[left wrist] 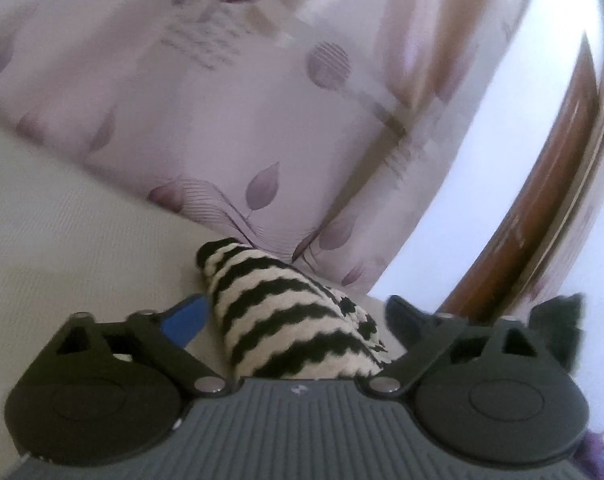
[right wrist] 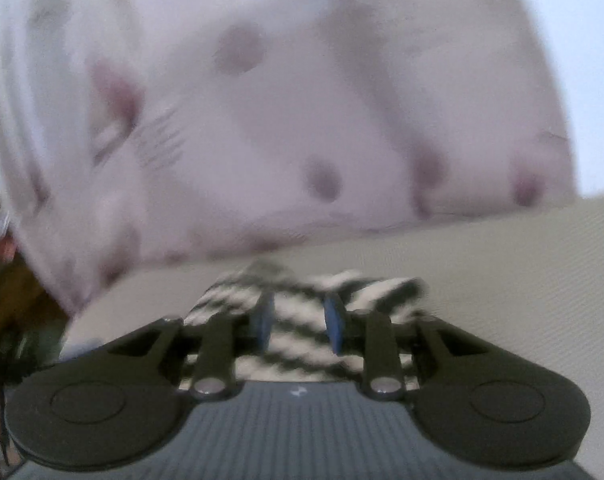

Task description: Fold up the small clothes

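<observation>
On cream bed (left wrist: 62,220) | striped garment (left wrist: 286,320) beside pillow edge (left wrist: 206,208)

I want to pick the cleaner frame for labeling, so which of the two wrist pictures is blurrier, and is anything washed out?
Right wrist view: heavily smeared, the striped cloth and pillow soft. Left wrist view: sharper on the striped cloth, blurred toward the wooden frame, with a washed-out white band beside it.
</observation>
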A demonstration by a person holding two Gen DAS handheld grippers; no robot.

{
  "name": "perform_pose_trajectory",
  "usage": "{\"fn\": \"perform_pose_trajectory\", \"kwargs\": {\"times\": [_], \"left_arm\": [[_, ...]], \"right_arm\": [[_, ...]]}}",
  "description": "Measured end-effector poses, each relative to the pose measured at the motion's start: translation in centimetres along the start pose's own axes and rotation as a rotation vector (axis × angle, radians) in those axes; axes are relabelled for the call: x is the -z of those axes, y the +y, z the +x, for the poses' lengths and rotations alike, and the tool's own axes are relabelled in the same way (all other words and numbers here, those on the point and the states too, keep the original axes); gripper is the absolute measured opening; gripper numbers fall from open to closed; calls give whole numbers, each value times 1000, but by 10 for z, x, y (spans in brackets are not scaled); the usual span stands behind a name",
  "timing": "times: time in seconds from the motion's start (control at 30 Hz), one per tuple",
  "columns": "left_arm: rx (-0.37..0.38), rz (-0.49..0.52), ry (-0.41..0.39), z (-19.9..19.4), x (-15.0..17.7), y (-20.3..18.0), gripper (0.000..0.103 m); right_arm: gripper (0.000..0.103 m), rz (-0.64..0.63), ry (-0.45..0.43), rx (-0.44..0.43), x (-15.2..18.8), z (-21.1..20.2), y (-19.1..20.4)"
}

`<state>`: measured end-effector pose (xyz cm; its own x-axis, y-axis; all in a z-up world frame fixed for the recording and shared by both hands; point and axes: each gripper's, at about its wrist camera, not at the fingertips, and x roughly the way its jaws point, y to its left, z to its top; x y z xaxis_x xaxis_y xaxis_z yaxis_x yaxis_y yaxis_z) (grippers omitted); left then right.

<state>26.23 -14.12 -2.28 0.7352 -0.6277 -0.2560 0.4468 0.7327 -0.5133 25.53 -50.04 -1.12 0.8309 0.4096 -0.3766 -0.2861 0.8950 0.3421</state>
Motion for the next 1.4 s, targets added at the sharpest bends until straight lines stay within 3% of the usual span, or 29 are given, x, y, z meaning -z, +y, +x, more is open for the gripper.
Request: {"fn": "perform_pose_trajectory", "kwargs": {"times": [0.13, 0.23, 0.3, 0.4, 0.5, 0.57, 0.67, 0.73, 0.93, 1.03, 1.23, 1.4], "left_arm": [[-32, 73, -13, 30, -2, -31, 83], [-43, 114, 6, 50, 1, -42, 75], [-61, 145, 53, 64, 7, -45, 57], [-87, 179, 100, 77, 22, -45, 48], [-125, 240, 88, 77, 37, -44, 47], [-124, 240, 83, 77, 45, -38, 47], [-112, 241, 81, 77, 52, -32, 48], [-112, 245, 90, 80, 51, -34, 47], [-112, 268, 108, 81, 54, -38, 48], [-89, 246, 121, 82, 51, -34, 48], [-74, 274, 130, 81, 52, -34, 50], [-56, 246, 131, 79, 50, -31, 54]], "right_arm": [[27, -203, 102, -9, 27, 13, 28], [25, -300, 172, 86, 58, 10, 26], [25, -278, 152, 75, 73, 1, 15], [25, -240, 137, 63, 75, -6, 9], [25, -224, 133, 36, 74, -7, 7], [26, -143, 117, -13, 66, -11, -5], [26, -39, -9, -47, 39, -25, -18], [26, -63, -40, -15, 20, -21, -17], [26, -170, 27, 98, -11, 47, -22], [25, -236, 175, 207, 4, 89, -34], [26, -45, 123, 148, 8, 71, -68], [29, 25, 20, 112, 8, 17, -55]]}}
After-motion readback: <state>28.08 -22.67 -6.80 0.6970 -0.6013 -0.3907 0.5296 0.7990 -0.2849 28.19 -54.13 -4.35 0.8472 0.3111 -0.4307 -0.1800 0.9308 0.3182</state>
